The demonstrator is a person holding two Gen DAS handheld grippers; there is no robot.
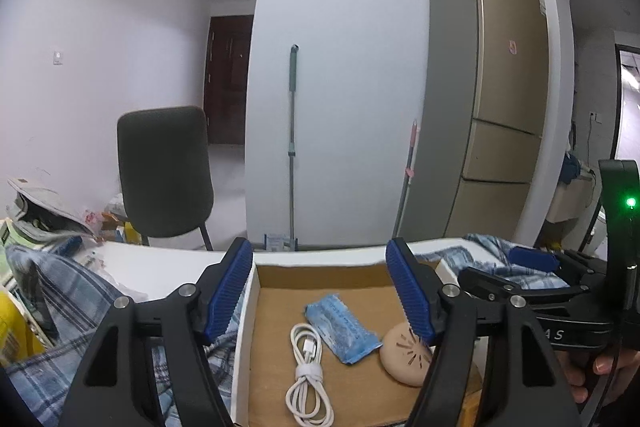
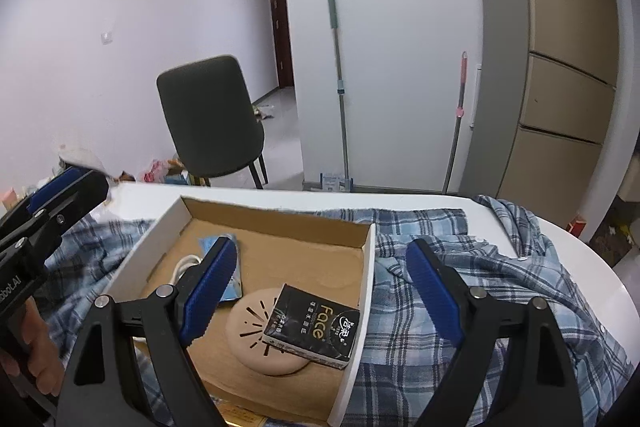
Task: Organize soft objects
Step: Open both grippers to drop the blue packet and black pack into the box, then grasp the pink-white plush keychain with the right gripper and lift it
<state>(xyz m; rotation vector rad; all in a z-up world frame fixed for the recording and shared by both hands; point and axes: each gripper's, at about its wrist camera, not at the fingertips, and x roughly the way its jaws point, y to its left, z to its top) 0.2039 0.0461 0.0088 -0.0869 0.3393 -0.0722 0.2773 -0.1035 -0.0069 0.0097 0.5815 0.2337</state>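
Note:
A shallow cardboard box (image 1: 245, 331) with white outer walls lies on a blue plaid shirt (image 1: 60, 287) on a white table. In the left wrist view it holds a coiled white cable (image 1: 306, 375), a blue tissue pack (image 1: 342, 327) and a beige slotted disc (image 1: 404, 359). In the right wrist view a black "Face" tissue pack (image 2: 312, 327) leans on that disc (image 2: 248, 331) by the box's right wall (image 2: 368, 267). My left gripper (image 1: 319, 247) hovers over the box, open and empty. My right gripper (image 2: 322, 245) is open above the black pack, apart from it.
The plaid shirt (image 2: 460, 235) spreads to the table's rounded right edge (image 2: 592, 259). A dark chair (image 1: 164, 171) stands behind the table, with a mop (image 1: 292, 147) and a gold fridge (image 1: 500, 87) further back. Bags and clutter (image 1: 40, 211) pile at the far left.

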